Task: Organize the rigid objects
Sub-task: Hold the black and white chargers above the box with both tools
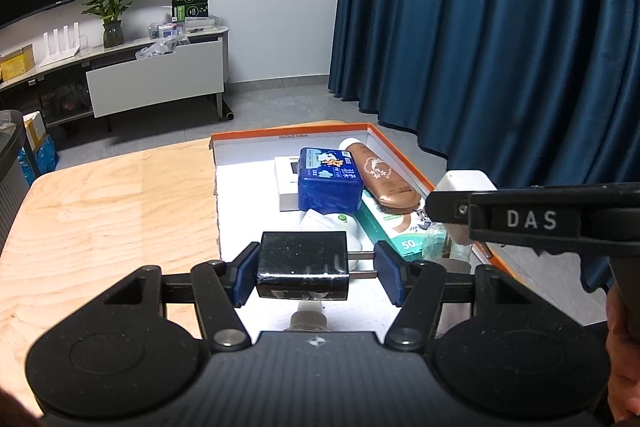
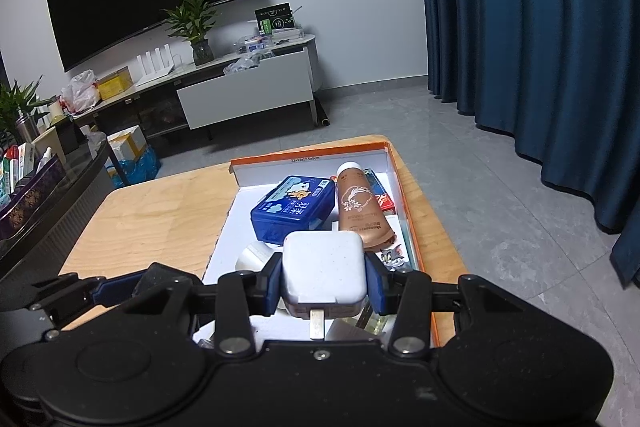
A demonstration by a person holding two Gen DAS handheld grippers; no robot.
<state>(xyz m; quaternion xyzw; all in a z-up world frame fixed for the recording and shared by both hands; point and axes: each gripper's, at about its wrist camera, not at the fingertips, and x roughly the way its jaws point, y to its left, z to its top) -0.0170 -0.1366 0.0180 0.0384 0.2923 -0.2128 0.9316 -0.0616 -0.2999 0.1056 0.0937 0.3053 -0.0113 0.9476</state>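
My left gripper (image 1: 316,277) is shut on a black charger block (image 1: 302,267). One blue pad presses the block's side, and its two metal prongs reach the other pad. My right gripper (image 2: 325,281) is shut on a white charger (image 2: 324,273), whose prong points back at the camera. In the left wrist view the right gripper (image 1: 440,207) comes in from the right with the white charger (image 1: 464,183). Both hang over the near end of a white box with an orange rim (image 1: 256,135). The left gripper (image 2: 128,289) shows low on the left in the right wrist view.
In the box lie a blue tin (image 1: 328,183), a brown tube (image 1: 380,179), a green carton (image 1: 396,227), a flat white box (image 1: 286,187) and a white bottle (image 1: 332,227). The box sits on a wooden table (image 1: 100,207). A blue curtain (image 1: 480,27) hangs right.
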